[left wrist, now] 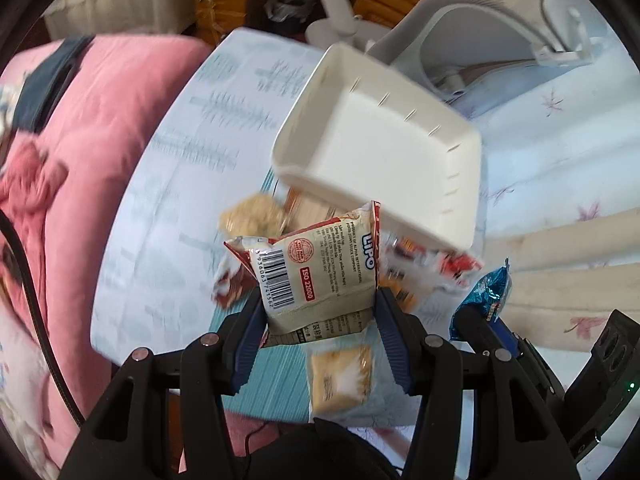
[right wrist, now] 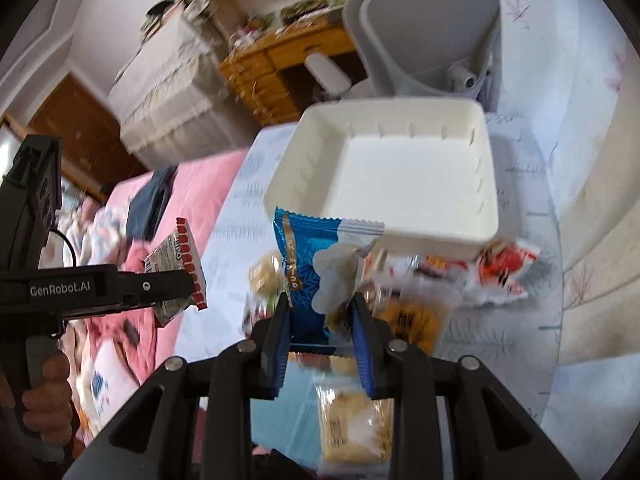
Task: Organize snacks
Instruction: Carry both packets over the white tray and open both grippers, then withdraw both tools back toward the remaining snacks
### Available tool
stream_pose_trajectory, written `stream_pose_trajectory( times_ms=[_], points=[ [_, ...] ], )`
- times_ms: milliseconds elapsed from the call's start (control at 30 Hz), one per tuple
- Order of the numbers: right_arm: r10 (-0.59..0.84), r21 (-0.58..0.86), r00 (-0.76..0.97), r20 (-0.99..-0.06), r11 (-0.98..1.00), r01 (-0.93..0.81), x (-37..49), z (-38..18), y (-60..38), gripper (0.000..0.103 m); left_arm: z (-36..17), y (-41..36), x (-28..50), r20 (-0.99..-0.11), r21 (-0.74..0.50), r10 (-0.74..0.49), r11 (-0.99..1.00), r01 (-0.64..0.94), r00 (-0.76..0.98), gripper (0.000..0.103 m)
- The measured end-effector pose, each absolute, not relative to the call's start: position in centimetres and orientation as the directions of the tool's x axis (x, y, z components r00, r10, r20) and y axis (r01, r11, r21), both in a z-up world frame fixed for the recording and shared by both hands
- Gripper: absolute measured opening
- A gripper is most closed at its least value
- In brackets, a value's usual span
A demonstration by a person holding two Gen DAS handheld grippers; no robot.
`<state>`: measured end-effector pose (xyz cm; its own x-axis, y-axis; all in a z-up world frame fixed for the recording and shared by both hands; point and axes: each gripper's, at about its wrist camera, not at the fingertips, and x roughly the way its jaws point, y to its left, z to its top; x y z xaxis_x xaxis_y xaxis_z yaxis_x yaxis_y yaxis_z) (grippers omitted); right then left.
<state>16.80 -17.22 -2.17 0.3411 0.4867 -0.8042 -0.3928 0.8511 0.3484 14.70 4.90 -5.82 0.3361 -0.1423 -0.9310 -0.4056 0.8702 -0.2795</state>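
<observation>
My left gripper (left wrist: pixel 318 298) is shut on a cream and red LIPO snack packet (left wrist: pixel 316 268) and holds it above the bed; it also shows in the right wrist view (right wrist: pixel 178 268). My right gripper (right wrist: pixel 320 300) is shut on a blue and white snack packet (right wrist: pixel 312 264), which also shows at the right of the left wrist view (left wrist: pixel 486 296). An empty white tray (right wrist: pixel 400 236) sits just beyond both packets, also in the left wrist view (left wrist: pixel 360 184). Several loose snack packets (right wrist: pixel 500 268) lie in front of the tray.
A yellow cracker packet (right wrist: pixel 352 424) lies on a light blue mat (right wrist: pixel 280 412) below my grippers. A pink blanket (left wrist: pixel 92 160) lies to the left. A grey chair (right wrist: pixel 416 28) and a wooden desk (right wrist: pixel 272 64) stand beyond the bed.
</observation>
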Motion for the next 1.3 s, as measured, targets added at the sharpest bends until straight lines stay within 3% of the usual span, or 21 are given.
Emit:
stream_pose_trajectory(
  times_ms=[267,600,700,733,833,1100,1300],
  points=[
    [0.464,0.364,0.432,-0.774,0.883,-0.295,21.4,-1.5,-16.7,0.028,-4.4,5.8,20.9,-0.914,-0.289,-0.164,0.905,-0.312,0.37,0.053],
    [0.384,0.355,0.485,-0.786,0.922,-0.154,26.5,-3.7,-17.2,0.029,-7.2,6.1,28.0,-0.894,-0.337,-0.243,0.918,-0.208,0.376,0.053],
    [0.384,0.378,0.487,-0.784,0.919,-0.116,27.7,-4.7,-17.5,0.03,-8.2,6.1,29.6,-0.891,-0.334,-0.251,0.926,-0.173,0.377,0.069],
    [0.39,0.397,0.483,-0.784,0.913,-0.092,28.1,-5.2,-17.8,0.034,-8.5,6.2,30.0,-0.894,-0.326,-0.243,0.929,-0.174,0.377,0.079],
    [0.401,0.438,0.471,-0.785,0.898,-0.036,28.7,-6.3,-18.5,0.051,-9.4,6.4,30.8,-0.903,-0.306,-0.224,0.935,-0.182,0.368,0.08],
    [0.39,0.444,0.45,-0.804,0.896,0.017,28.0,-6.6,-19.2,0.054,-10.8,7.1,29.7,-0.93,-0.278,-0.2,0.932,-0.233,0.309,0.08],
    [0.403,0.45,0.47,-0.785,0.893,-0.015,25.7,-4.8,-20.2,0.068,-9.2,6.2,26.2,-0.917,-0.284,-0.206,0.938,-0.197,0.342,0.08]
  ],
)
